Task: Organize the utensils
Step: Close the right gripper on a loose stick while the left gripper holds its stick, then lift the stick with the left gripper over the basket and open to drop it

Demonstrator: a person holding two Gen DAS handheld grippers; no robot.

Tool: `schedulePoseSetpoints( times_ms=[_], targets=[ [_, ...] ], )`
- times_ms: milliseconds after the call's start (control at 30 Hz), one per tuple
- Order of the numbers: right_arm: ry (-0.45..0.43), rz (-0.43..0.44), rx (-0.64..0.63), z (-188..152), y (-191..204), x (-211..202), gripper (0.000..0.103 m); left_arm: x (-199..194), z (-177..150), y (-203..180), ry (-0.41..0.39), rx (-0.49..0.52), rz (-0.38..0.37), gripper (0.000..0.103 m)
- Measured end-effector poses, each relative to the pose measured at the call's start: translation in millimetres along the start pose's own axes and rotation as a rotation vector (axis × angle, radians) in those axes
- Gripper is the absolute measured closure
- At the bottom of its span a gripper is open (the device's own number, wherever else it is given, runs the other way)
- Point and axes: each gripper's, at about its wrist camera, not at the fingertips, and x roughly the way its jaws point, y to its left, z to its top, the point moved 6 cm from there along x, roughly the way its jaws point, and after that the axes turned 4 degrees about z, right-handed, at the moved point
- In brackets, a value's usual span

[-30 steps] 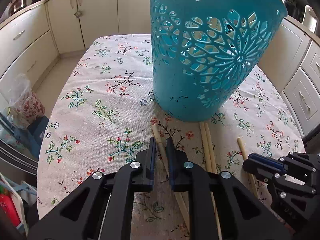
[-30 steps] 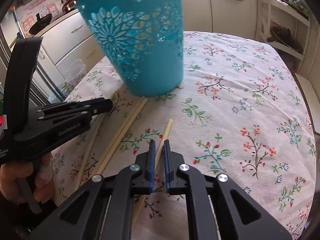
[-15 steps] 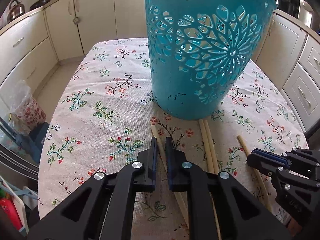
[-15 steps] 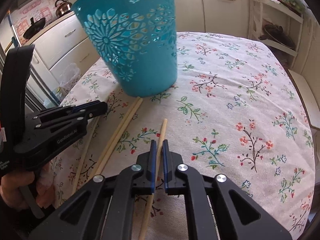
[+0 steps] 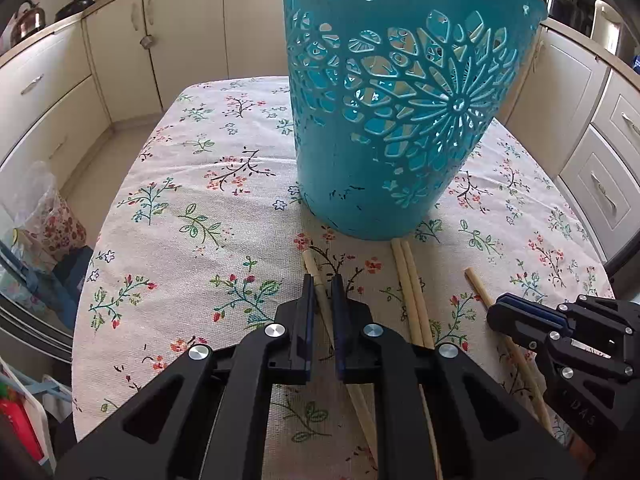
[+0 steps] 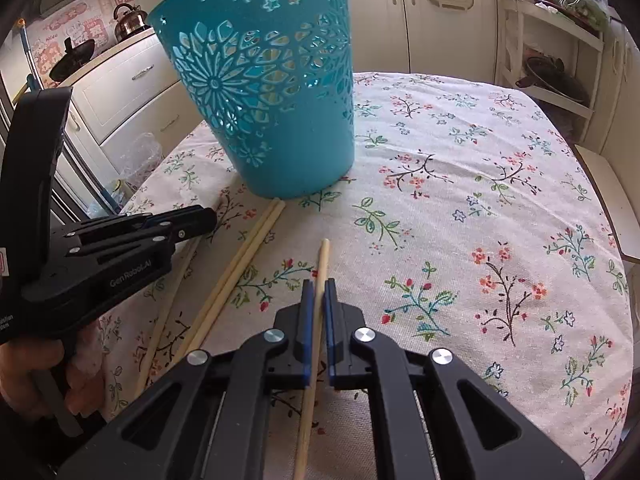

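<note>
A tall teal cut-out basket [image 5: 400,120] stands on the floral tablecloth [image 5: 192,208]; it also shows in the right wrist view [image 6: 276,100]. Several pale wooden chopsticks lie in front of it. My left gripper [image 5: 322,292] is shut on one chopstick [image 5: 314,272], its jaws pinching the stick near its far end. A pair of chopsticks [image 5: 408,280] lies just to its right. My right gripper [image 6: 319,292] is shut on another chopstick [image 6: 323,258], whose tip sticks out ahead. The right gripper shows in the left wrist view [image 5: 520,316], the left gripper in the right wrist view [image 6: 200,220].
Cream kitchen cabinets [image 5: 132,48] surround the table. A plastic bag [image 5: 40,216] sits on the floor at the left. A shelf rack with pans [image 6: 552,76] stands at the back right. The table's edge [image 6: 600,208] runs close on the right.
Both grippers have drawn back and risen slightly from the basket, each holding its chopstick. The basket looks a little farther away and more of the table shows.
</note>
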Motion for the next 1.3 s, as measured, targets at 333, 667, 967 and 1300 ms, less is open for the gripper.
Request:
schedulePoseSetpoints(
  times_ms=[333,667,967,1300],
  targets=[
    [-0.008,0.004,-0.001,0.6,0.4,0.0,0.097,-12.8,1.1,5.5,-0.041,-0.035,-0.036,0.098],
    [-0.009,0.008,0.005,0.4,0.2,-0.2,0.097,-55.6,14.4,13.3,-0.16,-0.084,-0.119,0.098],
    [-0.012,0.019,0.016,0.2,-1.1,-0.2,0.097,-102.5,29.2,15.6,-0.26,-0.105,-0.181,0.098],
    [-0.012,0.029,0.022,0.1,-2.2,-0.2,0.097,-137.3,41.9,10.6,-0.332,-0.087,-0.212,0.098]
  ],
)
